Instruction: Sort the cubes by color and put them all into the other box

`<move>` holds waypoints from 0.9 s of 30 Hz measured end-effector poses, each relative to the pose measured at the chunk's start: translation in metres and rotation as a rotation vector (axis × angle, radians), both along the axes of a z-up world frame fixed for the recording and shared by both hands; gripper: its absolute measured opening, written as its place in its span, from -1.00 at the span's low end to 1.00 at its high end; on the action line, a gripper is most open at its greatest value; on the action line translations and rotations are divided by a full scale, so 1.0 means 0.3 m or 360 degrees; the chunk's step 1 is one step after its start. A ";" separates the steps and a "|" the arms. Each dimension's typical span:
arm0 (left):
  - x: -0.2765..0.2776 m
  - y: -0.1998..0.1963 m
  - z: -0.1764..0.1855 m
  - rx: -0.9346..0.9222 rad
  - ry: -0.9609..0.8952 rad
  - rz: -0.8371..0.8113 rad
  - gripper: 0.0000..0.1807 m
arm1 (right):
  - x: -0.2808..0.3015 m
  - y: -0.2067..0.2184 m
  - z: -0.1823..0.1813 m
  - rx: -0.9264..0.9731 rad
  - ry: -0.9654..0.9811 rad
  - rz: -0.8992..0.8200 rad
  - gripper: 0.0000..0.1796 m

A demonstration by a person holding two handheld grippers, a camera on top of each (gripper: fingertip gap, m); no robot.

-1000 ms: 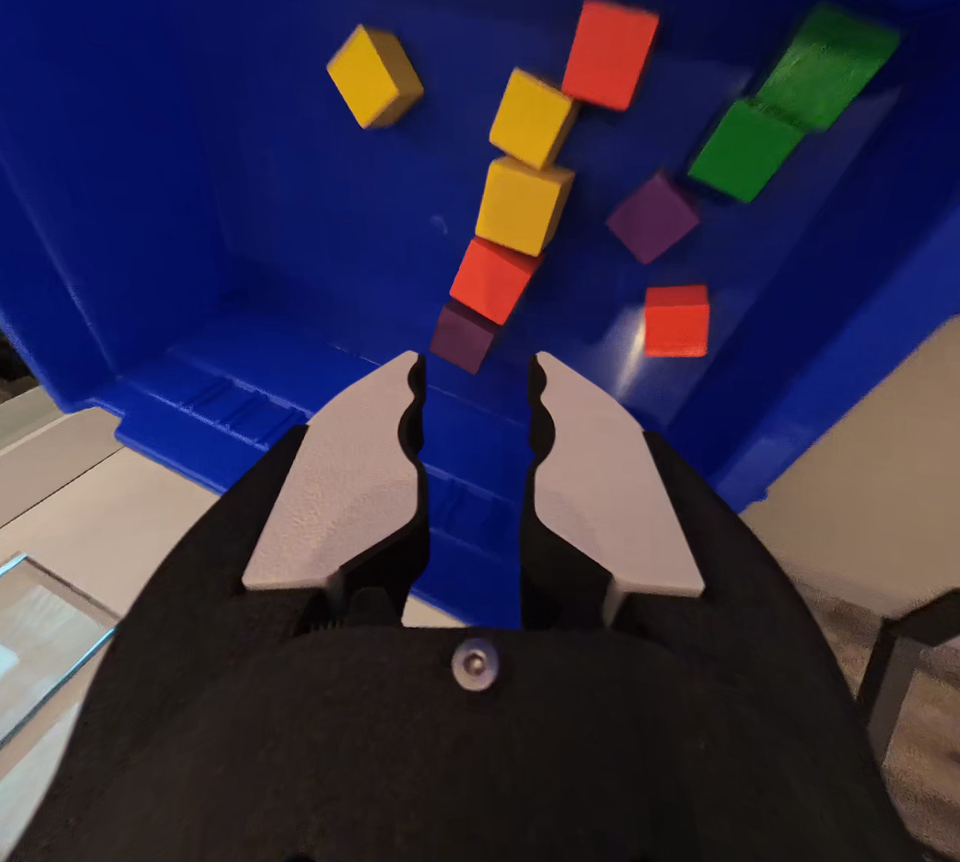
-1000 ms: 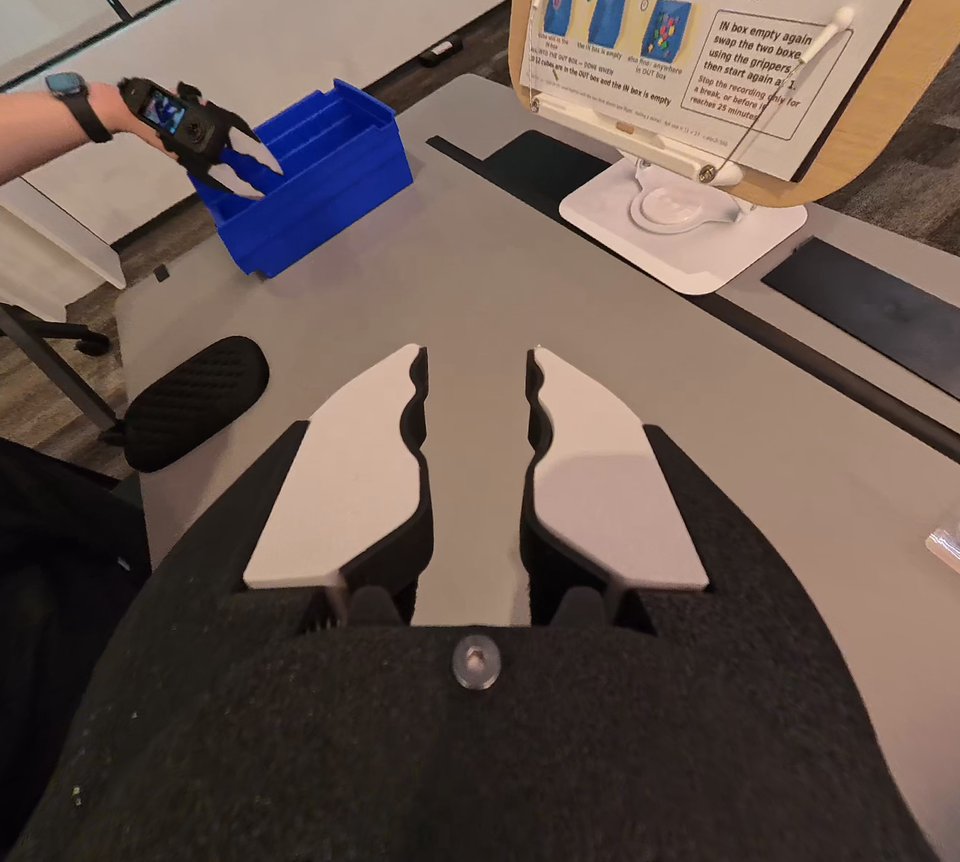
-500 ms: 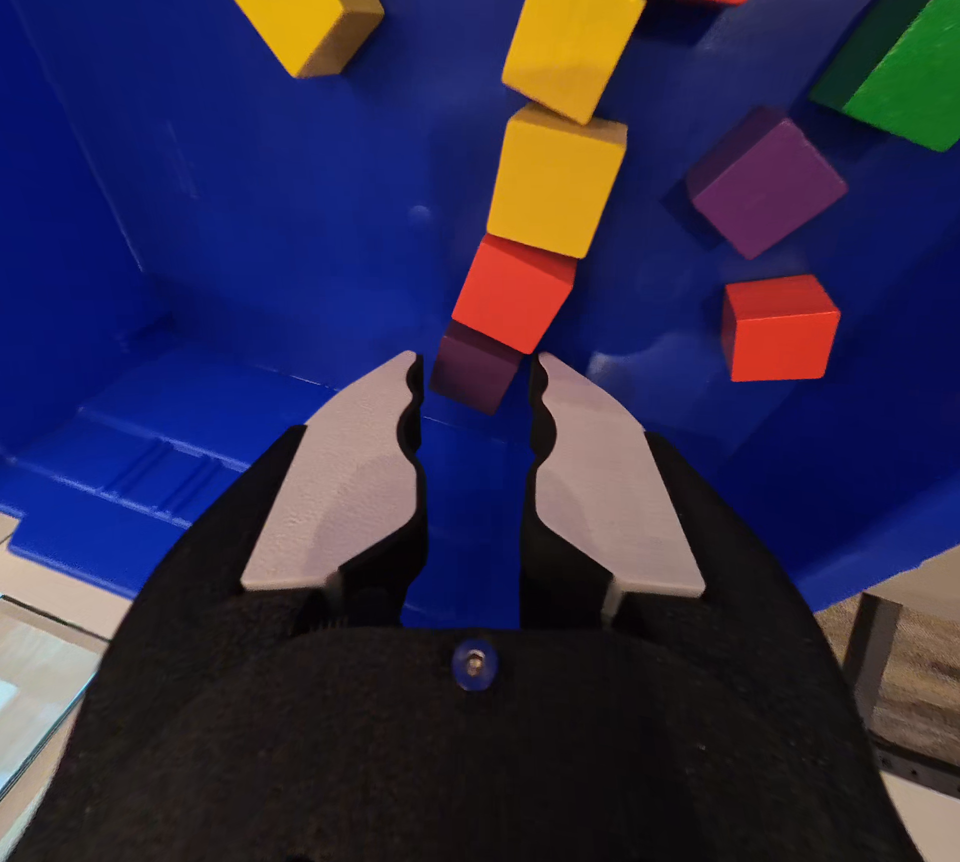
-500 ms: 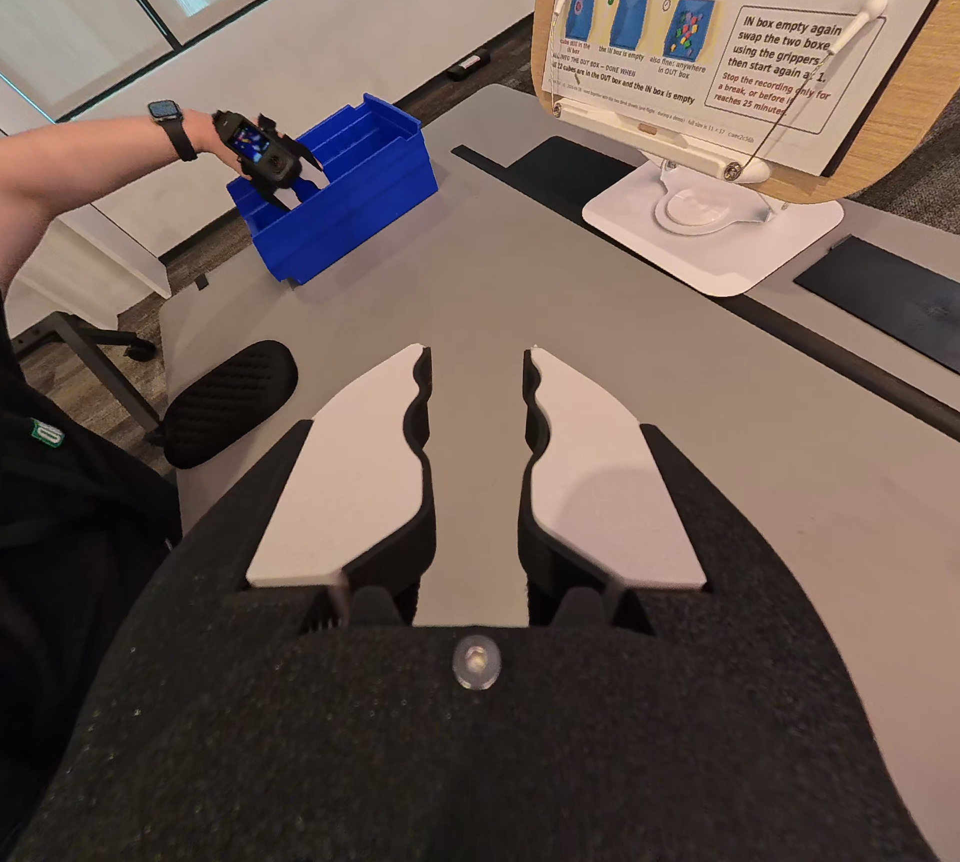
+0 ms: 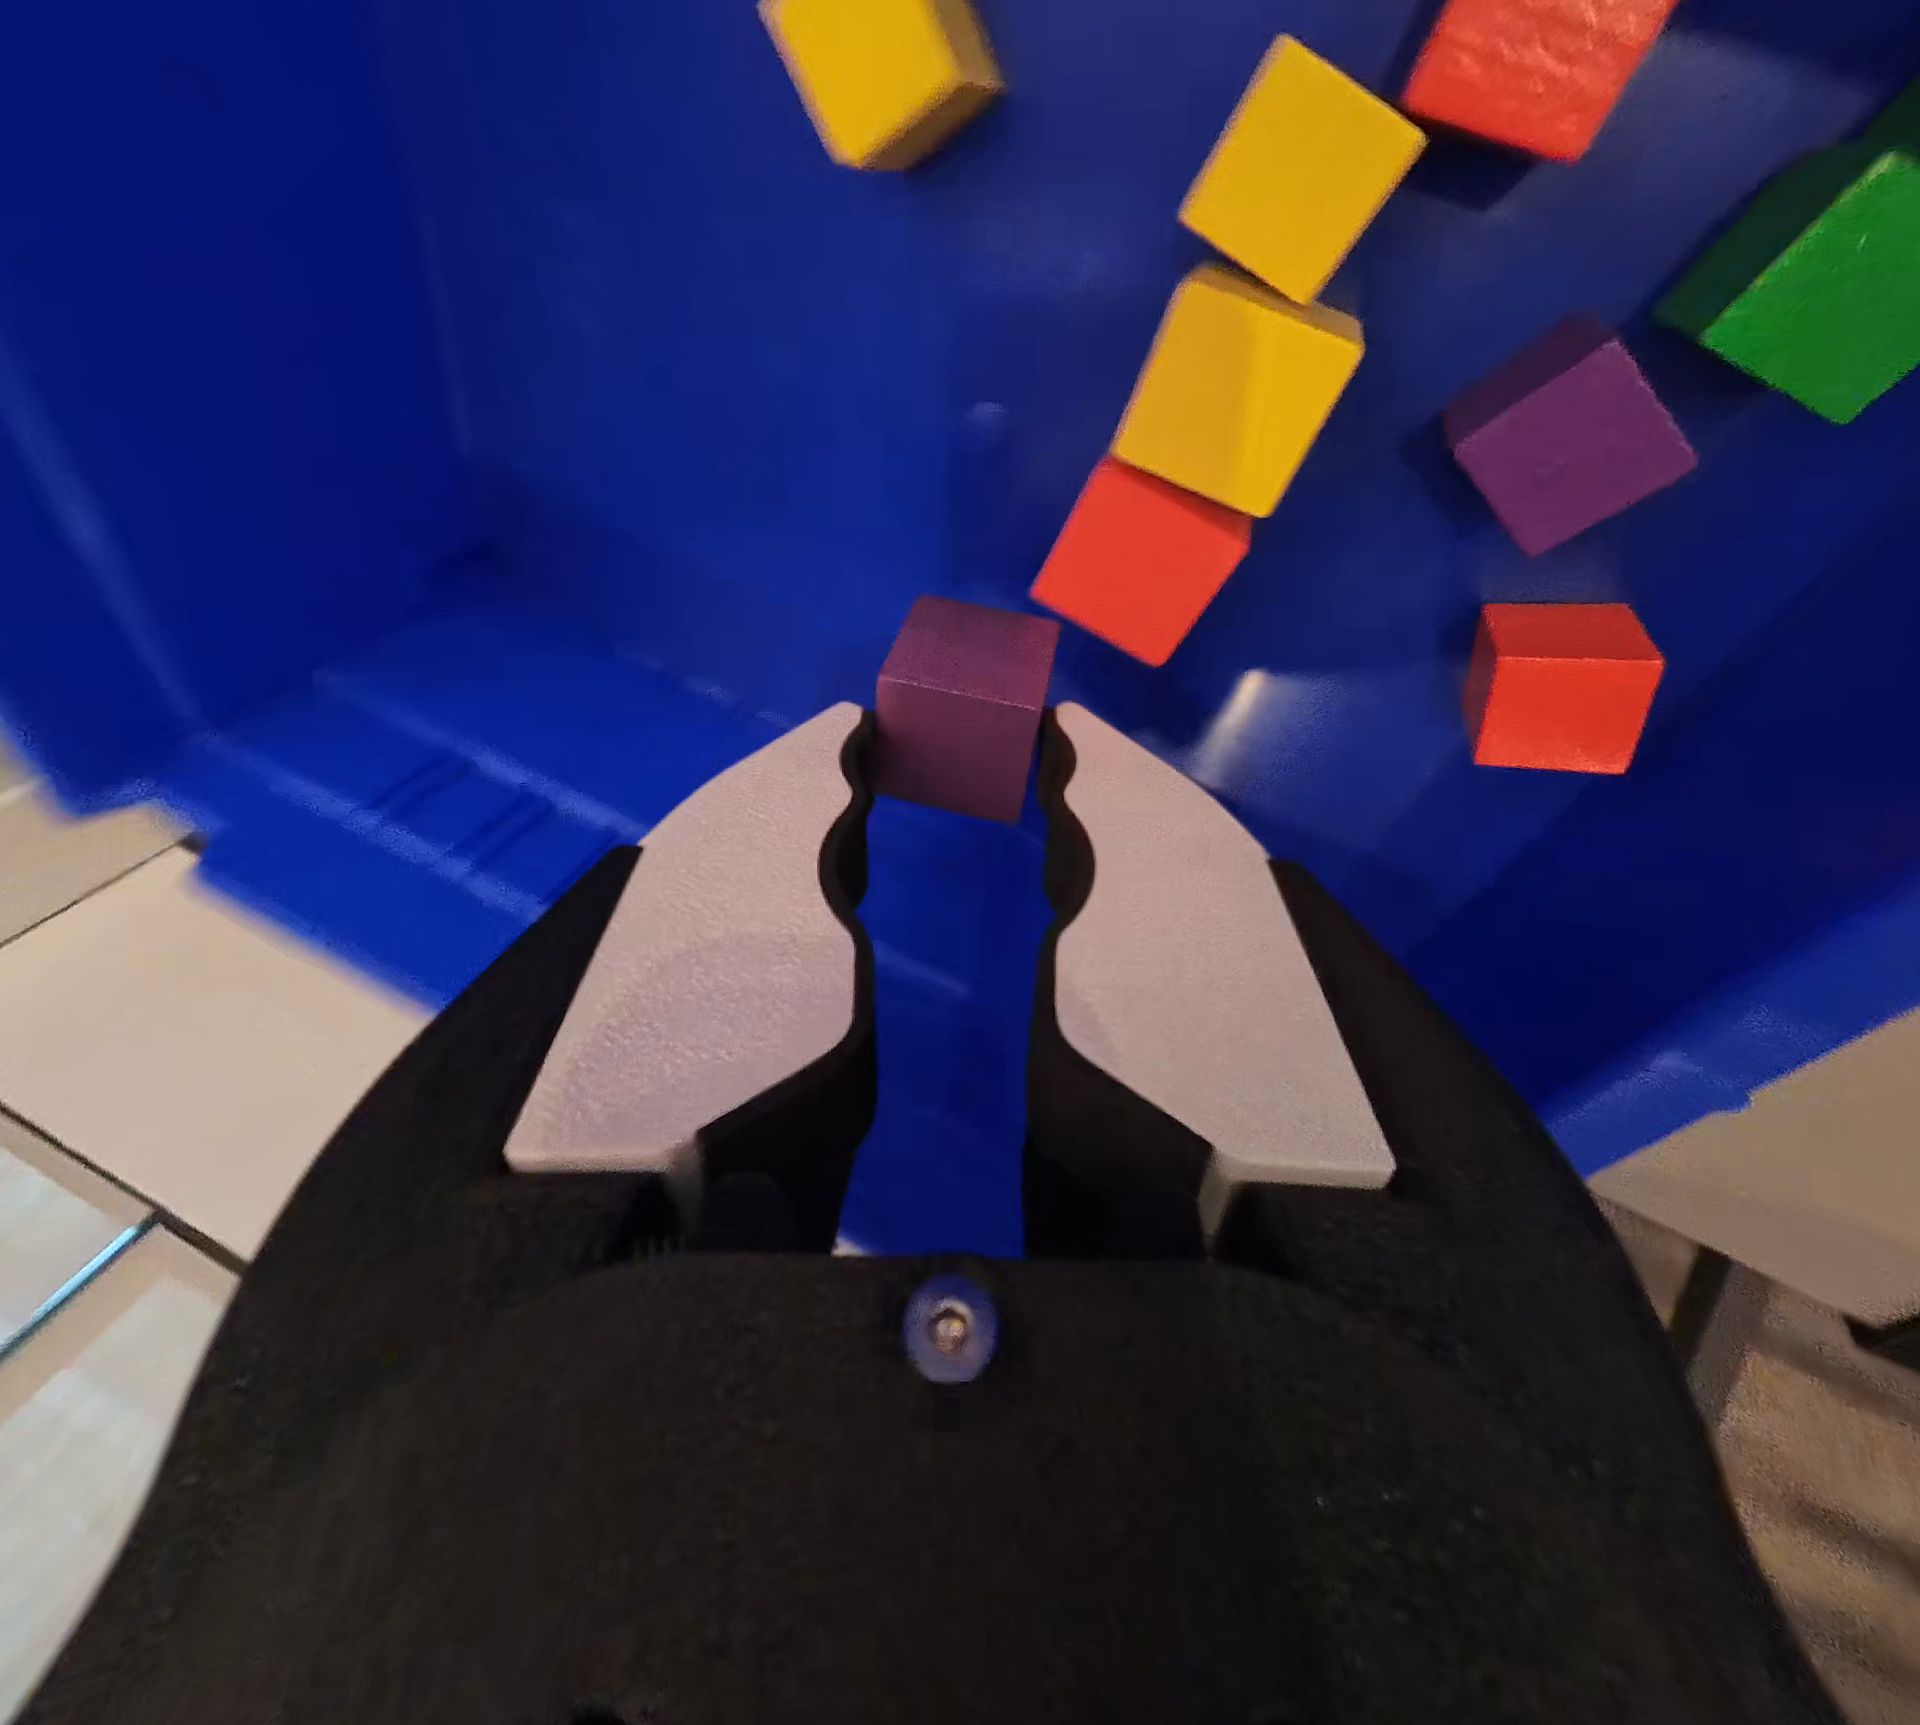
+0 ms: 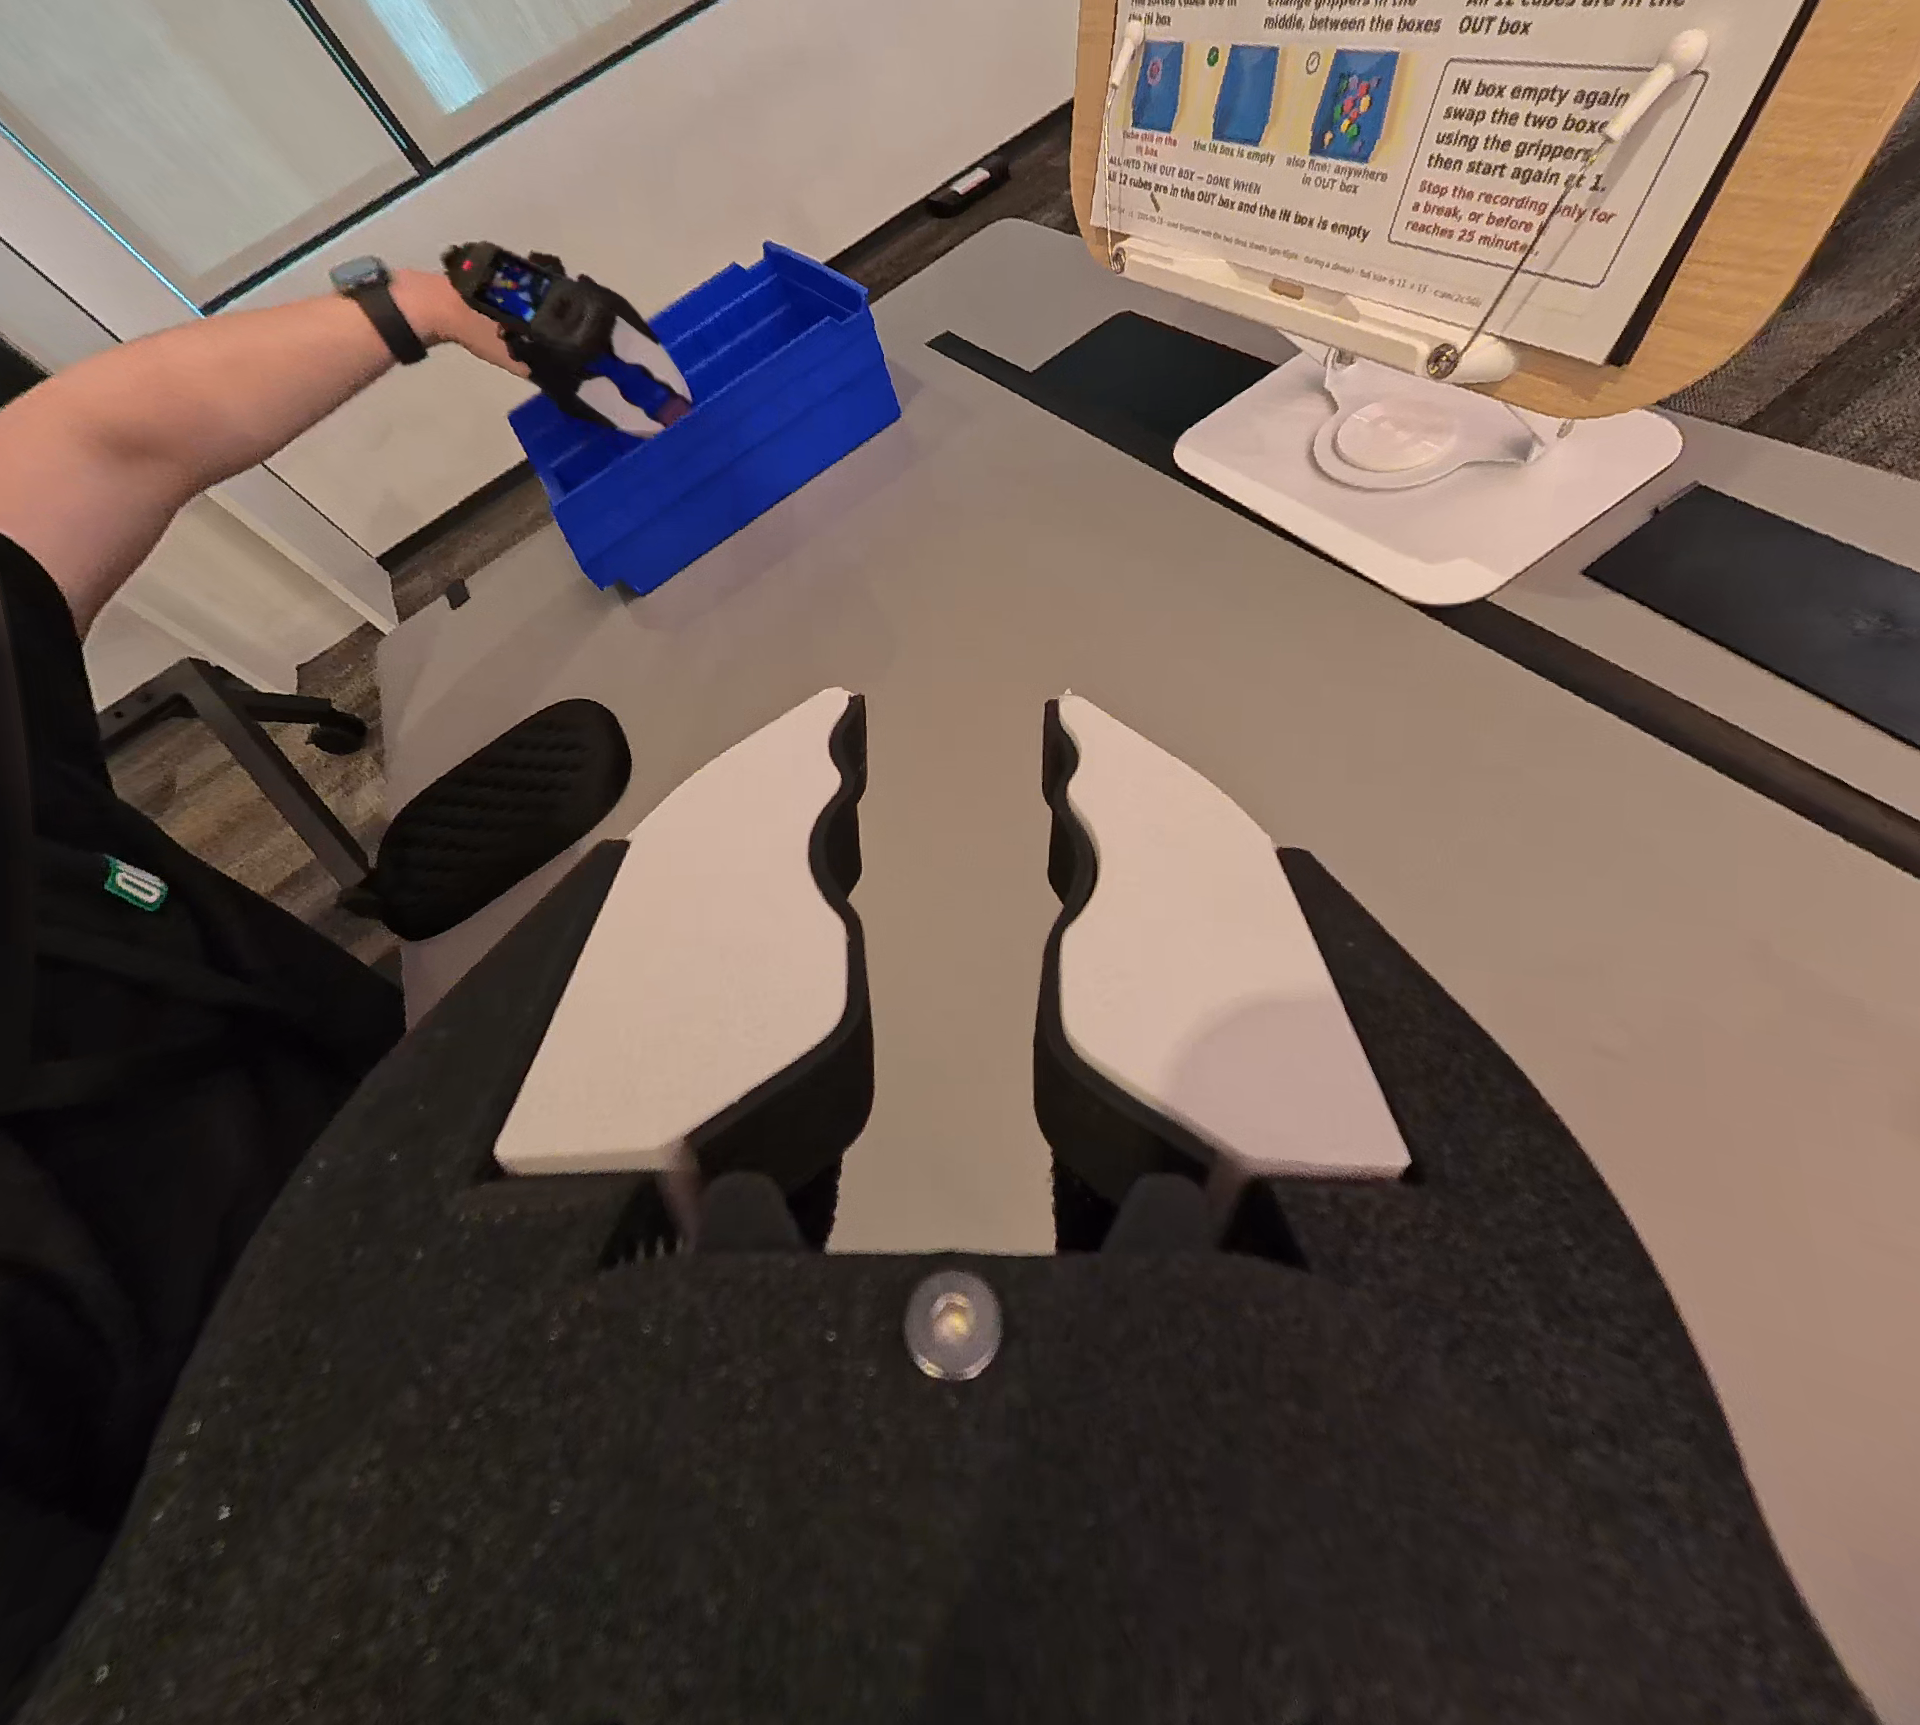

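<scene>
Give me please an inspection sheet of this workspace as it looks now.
Surface: grey table, mostly bare.
Job's things: blue box with yellow, red, green and purple cubes; other box not in view.
Clutter: instruction board on white stand.
Grippers: left gripper shut on purple cube in the box; right gripper open above the table.
Cables: nothing seen.
Surroundings: chair armrest, windows, carpet.

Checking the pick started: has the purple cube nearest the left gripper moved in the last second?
Yes. The purple cube left the red cube it touched and now sits between the left gripper's fingertips.
</scene>
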State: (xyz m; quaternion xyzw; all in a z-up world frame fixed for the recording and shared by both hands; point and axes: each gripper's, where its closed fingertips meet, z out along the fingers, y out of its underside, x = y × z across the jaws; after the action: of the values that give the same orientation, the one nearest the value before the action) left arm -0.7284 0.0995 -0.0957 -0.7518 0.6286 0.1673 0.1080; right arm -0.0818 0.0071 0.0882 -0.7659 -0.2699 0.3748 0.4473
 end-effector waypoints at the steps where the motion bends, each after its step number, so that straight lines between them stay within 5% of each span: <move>1: 0.007 0.014 0.056 0.0086 -0.0063 0.0034 -0.67 | 0.007 -0.003 0.008 0.0011 0.0016 0.0000 -0.65; 6: 0.162 0.058 0.420 0.0538 -0.0508 0.0099 -0.67 | 0.032 -0.007 0.061 0.0082 0.0131 -0.0001 -0.65; 12: 0.740 -0.055 0.741 0.0753 -0.1390 -0.0238 -0.68 | -0.057 0.014 0.107 0.0090 0.0382 0.0086 -0.64; 20: 1.425 -0.321 0.763 0.0635 -0.2121 -0.0801 -0.68 | -0.354 -0.065 0.114 -0.0118 0.0660 0.0443 -0.44; 27: 1.663 -0.397 0.716 0.0509 -0.2254 -0.0976 -0.68 | -0.449 -0.087 0.096 -0.0310 0.0794 0.0534 -0.35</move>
State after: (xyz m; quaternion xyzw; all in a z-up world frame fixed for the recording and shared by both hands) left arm -0.2295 -0.0195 0.1192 -0.4479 0.5579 -0.3004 0.6308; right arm -0.2165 -0.0190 0.1170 -0.6343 -0.2371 0.6438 0.3562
